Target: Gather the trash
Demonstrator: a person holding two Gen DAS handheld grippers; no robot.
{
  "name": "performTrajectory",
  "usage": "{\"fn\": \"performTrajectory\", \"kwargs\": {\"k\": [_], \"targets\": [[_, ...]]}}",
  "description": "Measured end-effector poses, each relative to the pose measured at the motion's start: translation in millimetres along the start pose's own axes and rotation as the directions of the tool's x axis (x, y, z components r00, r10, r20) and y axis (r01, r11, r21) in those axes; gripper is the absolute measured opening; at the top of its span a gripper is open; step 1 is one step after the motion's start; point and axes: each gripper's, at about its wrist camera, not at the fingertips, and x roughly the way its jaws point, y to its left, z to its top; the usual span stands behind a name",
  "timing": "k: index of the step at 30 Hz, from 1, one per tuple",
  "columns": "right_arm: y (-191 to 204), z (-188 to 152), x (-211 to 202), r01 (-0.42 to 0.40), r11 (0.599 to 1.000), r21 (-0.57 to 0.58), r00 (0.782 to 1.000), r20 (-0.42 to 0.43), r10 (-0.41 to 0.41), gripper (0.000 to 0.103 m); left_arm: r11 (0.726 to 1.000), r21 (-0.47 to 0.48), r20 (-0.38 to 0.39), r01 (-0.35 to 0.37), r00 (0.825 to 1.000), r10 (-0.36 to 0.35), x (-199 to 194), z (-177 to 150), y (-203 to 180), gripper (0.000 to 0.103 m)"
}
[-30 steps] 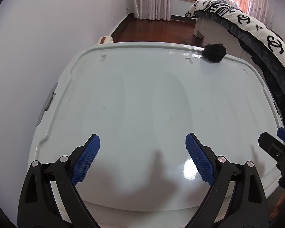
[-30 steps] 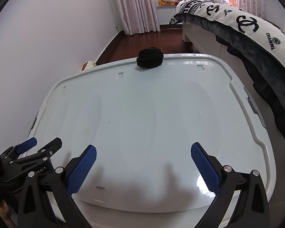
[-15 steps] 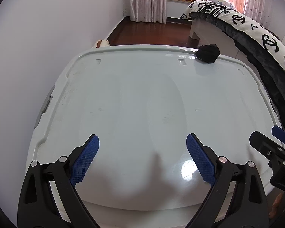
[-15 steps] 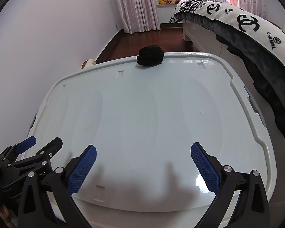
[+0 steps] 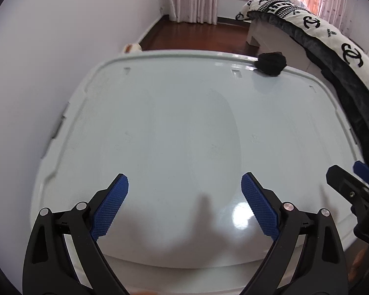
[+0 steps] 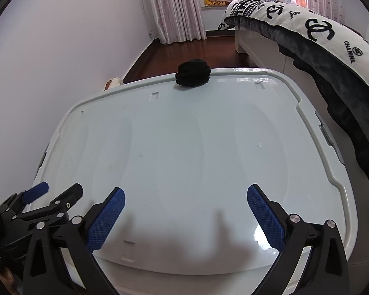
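- Left gripper (image 5: 184, 191): jaws spread wide, holding nothing, above the near part of a white lid (image 5: 179, 132).
- Right gripper (image 6: 185, 206): likewise wide apart, bare.
- Black wad (image 6: 193, 72) sits on the lid's far rim, near the bed (image 6: 319, 39).

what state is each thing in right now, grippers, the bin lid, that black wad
left gripper: open, empty, over the lid's near end
right gripper: open, empty, over the lid's near end
white bin lid: shut, lying flat
black wad: crumpled, resting on the lid's far rim, untouched
curtains: drawn
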Motion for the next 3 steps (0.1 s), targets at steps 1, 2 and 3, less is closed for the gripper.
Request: {"fn": "performTrajectory", "kwargs": {"k": [1, 2, 3], "targets": [[-0.4, -0.2, -0.2, 0.0, 1.0, 0.001, 1.0, 0.001, 0.0, 0.098, 1.0, -0.004, 0.0, -0.005, 1.0, 0.005, 0.2, -0.3, 0.4, 0.091], [-1.0, -0.2, -0.3, 0.001, 1.0, 0.002, 1.0, 0.001, -0.001, 0.098, 1.0, -0.006, 0.001, -0.008, 1.0, 0.008, 0.1, -0.6, 0.4, 0.091], [-1.2, -0.3, -0.6, 0.0, 1.0, 0.002, 1.0, 0.0, 0.0, 0.098, 1.0, -0.004, 0.001, -0.009, 1.0, 0.009, 0.2, -0.8, 0.1, 0.091]]}}
